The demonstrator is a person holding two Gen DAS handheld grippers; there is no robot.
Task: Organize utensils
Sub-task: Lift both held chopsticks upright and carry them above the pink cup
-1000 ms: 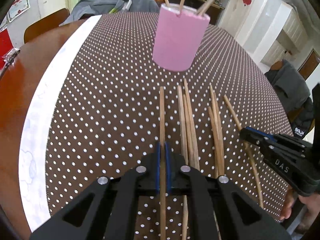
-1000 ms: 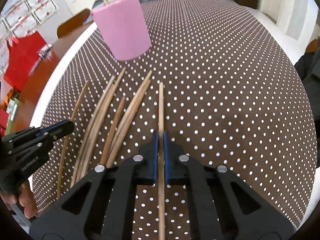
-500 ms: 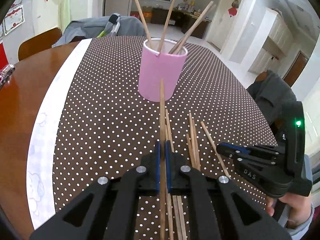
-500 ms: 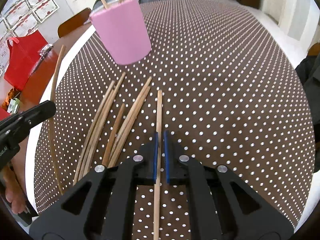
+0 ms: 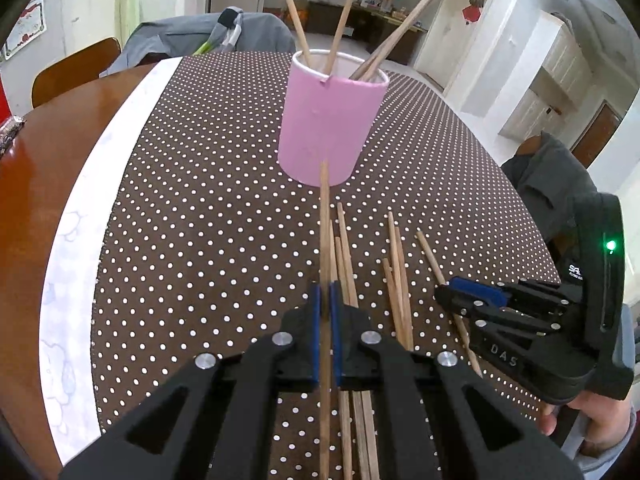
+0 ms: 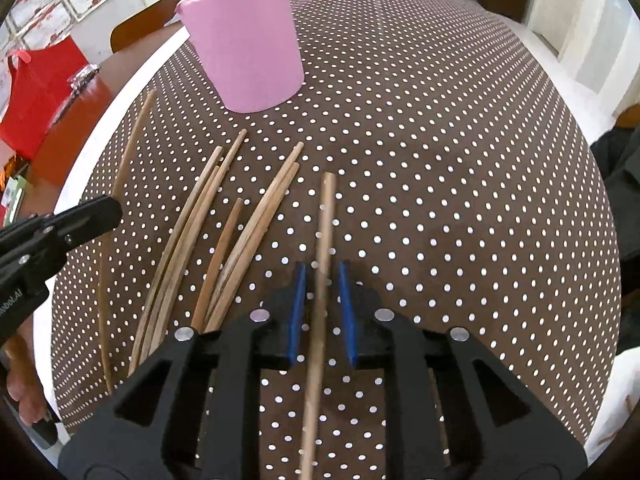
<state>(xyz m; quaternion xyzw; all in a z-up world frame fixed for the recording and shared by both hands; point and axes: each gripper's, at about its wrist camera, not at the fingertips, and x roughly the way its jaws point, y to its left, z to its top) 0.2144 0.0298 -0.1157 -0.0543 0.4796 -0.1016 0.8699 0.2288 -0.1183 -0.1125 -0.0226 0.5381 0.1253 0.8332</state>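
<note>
A: Left gripper (image 5: 325, 312) is clamped on one chopstick (image 5: 324, 216), tip aimed at the pink cup (image 5: 328, 120) at twelve o'clock. The risk, I think, is clipping the cup's wall and tipping it, since sticks already lean inside.

B: And the right gripper (image 6: 322, 312)?

A: Its jaws have just been opening; a blurred chopstick (image 6: 320, 280) lies loose between the pads, not pinched. It could roll toward the loose pile (image 6: 224, 232) at nine o'clock on the dotted cloth (image 6: 440, 160).

B: Anything unclear?

A: The sticks' rear ends are cut off, and the cup's inside is hidden
</note>
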